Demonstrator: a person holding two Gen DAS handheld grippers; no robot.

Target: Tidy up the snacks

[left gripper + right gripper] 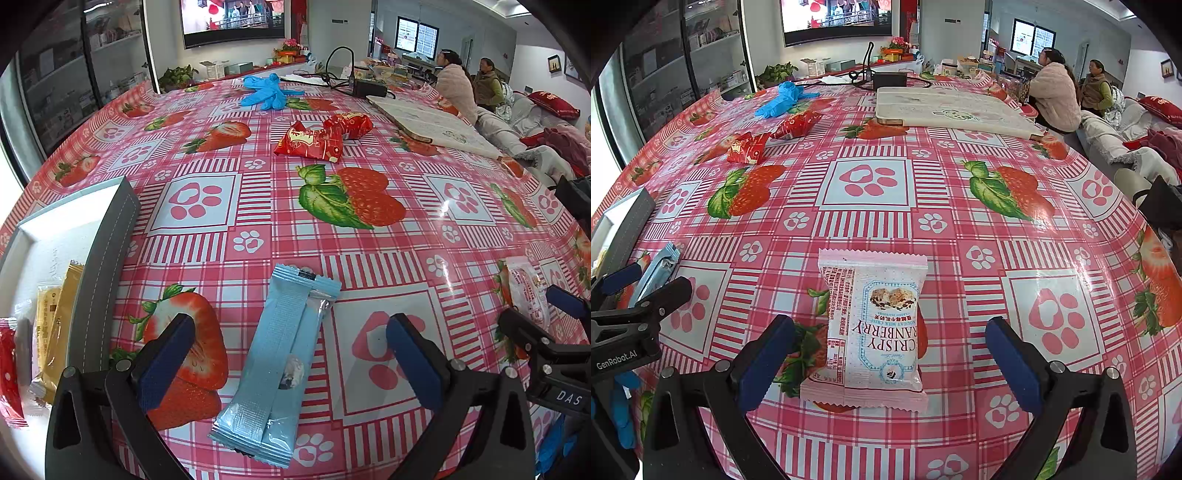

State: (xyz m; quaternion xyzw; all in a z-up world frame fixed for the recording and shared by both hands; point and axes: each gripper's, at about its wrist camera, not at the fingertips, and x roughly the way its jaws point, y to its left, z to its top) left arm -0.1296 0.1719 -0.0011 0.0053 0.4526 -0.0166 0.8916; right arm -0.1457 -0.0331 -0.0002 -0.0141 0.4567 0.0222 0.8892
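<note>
Two yellow packets (55, 325), left view only.

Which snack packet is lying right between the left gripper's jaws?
The long light-blue packet. The pink-and-white cranberry packet lies before the other gripper, and the two red packets sit far across the table.

glossy plastic tablecloth (960, 229), shiny film snack wrapper (875, 328)

Two low wrist fisheyes, side by side, facing across the table (258, 206), sharing its checked cloth.
</note>
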